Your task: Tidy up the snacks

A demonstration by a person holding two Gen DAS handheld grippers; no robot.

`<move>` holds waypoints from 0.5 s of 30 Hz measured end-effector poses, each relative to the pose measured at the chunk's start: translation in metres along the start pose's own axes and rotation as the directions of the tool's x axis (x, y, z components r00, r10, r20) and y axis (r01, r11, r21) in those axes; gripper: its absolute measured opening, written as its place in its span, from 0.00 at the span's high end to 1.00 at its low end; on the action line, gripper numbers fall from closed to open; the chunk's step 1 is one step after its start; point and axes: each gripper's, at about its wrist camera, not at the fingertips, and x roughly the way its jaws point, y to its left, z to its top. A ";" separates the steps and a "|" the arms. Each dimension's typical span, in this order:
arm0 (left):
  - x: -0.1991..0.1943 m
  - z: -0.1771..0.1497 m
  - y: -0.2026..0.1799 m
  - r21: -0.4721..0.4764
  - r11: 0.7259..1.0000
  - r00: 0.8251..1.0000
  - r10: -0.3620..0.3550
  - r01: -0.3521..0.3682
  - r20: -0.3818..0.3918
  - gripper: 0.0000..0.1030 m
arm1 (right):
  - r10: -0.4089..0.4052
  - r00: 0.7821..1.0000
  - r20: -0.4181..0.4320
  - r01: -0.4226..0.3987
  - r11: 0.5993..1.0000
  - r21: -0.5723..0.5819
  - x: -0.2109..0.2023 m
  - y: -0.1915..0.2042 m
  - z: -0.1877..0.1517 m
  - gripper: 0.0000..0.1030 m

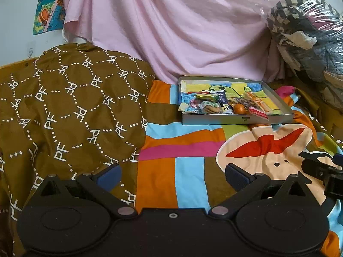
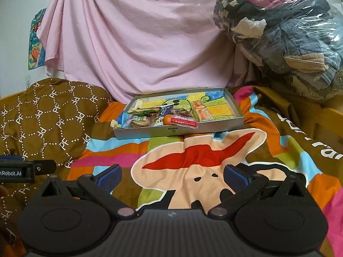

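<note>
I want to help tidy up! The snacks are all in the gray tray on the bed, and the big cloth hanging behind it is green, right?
Almost. The snacks do lie in the gray tray on the colorful bedspread, but the hanging cloth behind it is pink, not green. The right wrist view shows it plainly, and the left wrist view agrees.

A bed covered by a colourful cartoon blanket (image 2: 193,171) carries everything. On it lie a shallow grey tray (image 2: 178,129) of snacks and, at the left, a brown patterned pillow (image 1: 70,107).
</note>
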 end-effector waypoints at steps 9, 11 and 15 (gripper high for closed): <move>-0.001 -0.001 0.000 -0.002 1.000 1.000 0.003 -0.003 0.001 0.01 | 0.000 1.000 -0.003 0.000 1.000 0.007 -0.001 -0.001 -0.001 0.00; -0.001 -0.001 -0.001 0.001 1.000 1.000 0.003 -0.003 0.001 0.01 | 0.001 1.000 -0.003 -0.001 1.000 0.008 -0.001 -0.001 -0.001 0.00; -0.001 -0.001 -0.001 0.001 1.000 1.000 0.002 -0.002 0.001 0.01 | 0.000 1.000 -0.003 0.000 1.000 0.009 -0.001 -0.001 -0.001 0.00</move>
